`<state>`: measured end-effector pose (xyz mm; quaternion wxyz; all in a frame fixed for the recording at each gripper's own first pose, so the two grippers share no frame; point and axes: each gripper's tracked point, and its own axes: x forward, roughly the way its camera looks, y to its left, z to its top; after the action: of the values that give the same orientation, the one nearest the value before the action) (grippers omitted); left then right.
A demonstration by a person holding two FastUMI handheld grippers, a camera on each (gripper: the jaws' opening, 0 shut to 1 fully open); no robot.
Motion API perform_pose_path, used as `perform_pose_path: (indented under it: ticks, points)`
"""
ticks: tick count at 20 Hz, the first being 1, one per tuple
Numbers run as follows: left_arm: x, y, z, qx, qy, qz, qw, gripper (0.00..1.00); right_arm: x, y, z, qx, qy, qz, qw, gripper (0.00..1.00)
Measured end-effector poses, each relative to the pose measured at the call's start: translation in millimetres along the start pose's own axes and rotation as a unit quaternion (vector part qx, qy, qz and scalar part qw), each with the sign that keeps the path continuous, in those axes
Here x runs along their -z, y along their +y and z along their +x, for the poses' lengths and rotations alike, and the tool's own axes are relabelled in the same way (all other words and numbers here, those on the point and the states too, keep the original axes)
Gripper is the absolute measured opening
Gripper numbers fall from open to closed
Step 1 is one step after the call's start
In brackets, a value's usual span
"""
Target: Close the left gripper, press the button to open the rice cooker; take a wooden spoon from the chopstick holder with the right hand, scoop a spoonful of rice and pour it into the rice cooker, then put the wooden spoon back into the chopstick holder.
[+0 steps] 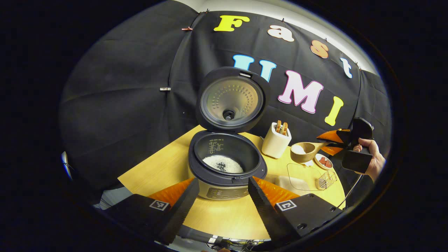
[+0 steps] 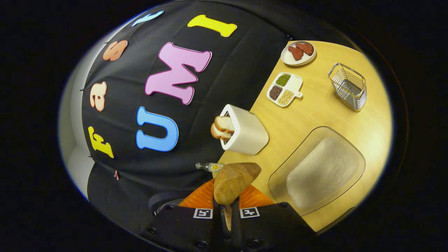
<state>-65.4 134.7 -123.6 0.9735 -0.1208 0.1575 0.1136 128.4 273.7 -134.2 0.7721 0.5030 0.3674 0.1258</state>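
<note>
The rice cooker (image 1: 227,164) stands open on the tabletop (image 1: 224,213), rice in its pot. At its three o'clock, the right claw (image 2: 226,210) grips the wooden spoon (image 1: 303,151) — heaped with rice — beside the chopstick holder (image 1: 275,141). The left claw (image 1: 223,196) is spread wide, holding nothing.

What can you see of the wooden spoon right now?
The wooden spoon looks like light, smooth wood with a deep round bowl and a short handle. In the left gripper view it is lifted above the table, roughly level, bowl up with a mound of white rice in it, between the chopstick holder and the right gripper, which clamps its handle. In the right gripper view the bowl's rounded underside shows close up, and the handle runs down between the shut fingers.
</note>
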Motion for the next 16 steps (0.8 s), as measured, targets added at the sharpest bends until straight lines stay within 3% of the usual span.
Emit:
perform_pose_path:
  ticks: [4,9,13,16]
  points:
    - [-4,24,-1,-0.014,-0.01,0.0,1.0,0.95,59,33,17,-0.021,0.052,-0.03,0.998,0.13]
    - [-1,49,-2,-0.036,-0.007,-0.023,0.999,0.95,109,69,40,-0.047,0.076,-0.124,0.988,0.13]
    - [0,65,-1,-0.047,-0.005,-0.039,0.998,0.95,135,92,61,-0.071,0.069,-0.231,0.968,0.13]
    - [-3,78,-1,-0.056,-0.009,-0.042,0.998,0.95,148,106,70,-0.09,0.056,-0.317,0.942,0.13]
